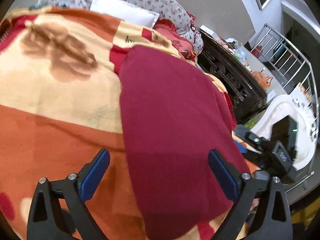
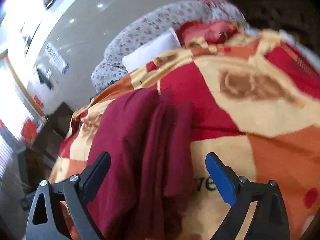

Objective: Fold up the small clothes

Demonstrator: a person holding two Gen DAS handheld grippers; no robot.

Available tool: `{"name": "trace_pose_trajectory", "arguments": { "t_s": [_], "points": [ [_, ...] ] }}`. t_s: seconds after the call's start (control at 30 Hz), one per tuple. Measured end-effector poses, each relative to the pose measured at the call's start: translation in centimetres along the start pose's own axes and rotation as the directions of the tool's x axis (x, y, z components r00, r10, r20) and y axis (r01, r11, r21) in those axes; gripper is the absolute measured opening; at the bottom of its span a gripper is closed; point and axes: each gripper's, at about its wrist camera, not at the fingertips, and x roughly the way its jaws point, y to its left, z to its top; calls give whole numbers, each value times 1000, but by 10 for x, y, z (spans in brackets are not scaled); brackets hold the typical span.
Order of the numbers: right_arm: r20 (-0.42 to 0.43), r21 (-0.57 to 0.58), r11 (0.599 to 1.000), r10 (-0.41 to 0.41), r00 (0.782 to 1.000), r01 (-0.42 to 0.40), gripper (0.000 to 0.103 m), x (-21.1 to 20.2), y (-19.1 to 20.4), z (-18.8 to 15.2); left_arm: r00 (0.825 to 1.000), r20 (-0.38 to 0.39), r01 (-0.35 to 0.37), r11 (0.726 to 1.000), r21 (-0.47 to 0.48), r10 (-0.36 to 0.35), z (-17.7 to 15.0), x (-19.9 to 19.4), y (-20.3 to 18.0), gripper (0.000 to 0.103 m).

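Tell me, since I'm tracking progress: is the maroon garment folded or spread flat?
Folded. The maroon garment lies in stacked lengthwise layers on the blanket, and neither gripper holds it.

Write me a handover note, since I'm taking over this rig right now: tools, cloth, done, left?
Left tool: open, holding nothing, above the dark red cloth garment.
Right tool: open, holding nothing, over the same garment's bunched edge.
Garment: lies on the orange, cream and red patterned blanket, looks folded over lengthwise.
Done: probably one fold laid down.
Left: likely further folds and smoothing the bunched edge.
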Motion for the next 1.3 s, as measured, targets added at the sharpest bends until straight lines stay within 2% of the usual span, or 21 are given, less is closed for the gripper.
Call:
{"name": "trace_pose_trajectory", "arguments": {
  "t_s": [0.1,0.2,0.23,0.27,0.3,0.37,0.4,0.43,0.63,0.87,0.93,1.0,1.07,1.13,1.23,1.3],
  "points": [
    [-34,37,999,26,999,-25,99,19,-10,5,999,-32,29,999,-25,-30,1,17,3,98],
    [-25,-24,999,44,999,-44,95,25,-3,6,999,-43,21,1000,6,-21,-1,28,-1,98],
    [-28,-49,998,40,999,-41,88,27,2,6,999,-37,26,999,25,-25,-3,28,-5,87],
    [-30,-62,997,33,999,-35,74,28,5,5,998,-40,40,998,51,-38,-4,28,-10,80],
    [-33,-78,997,13,999,-15,65,30,9,5,999,-36,23,997,75,-20,-4,26,-15,77],
    [-37,-99,995,1,999,-5,52,28,17,5,999,-40,19,994,103,-14,-5,20,-20,66],
    [-31,-105,994,-2,1000,-1,49,24,21,5,999,-43,18,994,110,-13,-4,14,-22,58],
    [-24,-111,994,5,1000,-8,48,17,26,5,999,-45,25,994,108,-20,-4,6,-23,54],
    [-39,-126,990,65,997,-69,47,-12,62,-10,999,-41,31,994,108,-26,-19,-58,-27,54],
    [-109,-191,972,117,987,-136,47,-38,123,-63,997,-54,-53,993,104,58,-72,-128,-13,54],
    [-138,-211,967,113,984,-140,49,-36,133,-79,994,-59,-82,992,101,88,-89,-135,-3,54],
    [-174,-182,974,102,979,-134,56,-28,132,-95,988,-75,-130,986,102,138,-104,-133,6,54],
    [-218,-152,986,33,975,-67,56,-19,125,-111,977,-92,-182,976,115,193,-118,-128,12,55],
    [-198,-172,985,-50,979,15,56,-26,121,-119,974,-46,-217,968,124,224,-126,-134,13,61],
    [-142,-126,992,5,990,-23,56,-52,116,-118,969,-25,-240,962,129,245,-129,-140,7,68],
    [-119,-163,986,23,993,-43,56,-63,123,-117,960,-1,-278,950,143,281,-131,-143,2,71]
  ]
}}
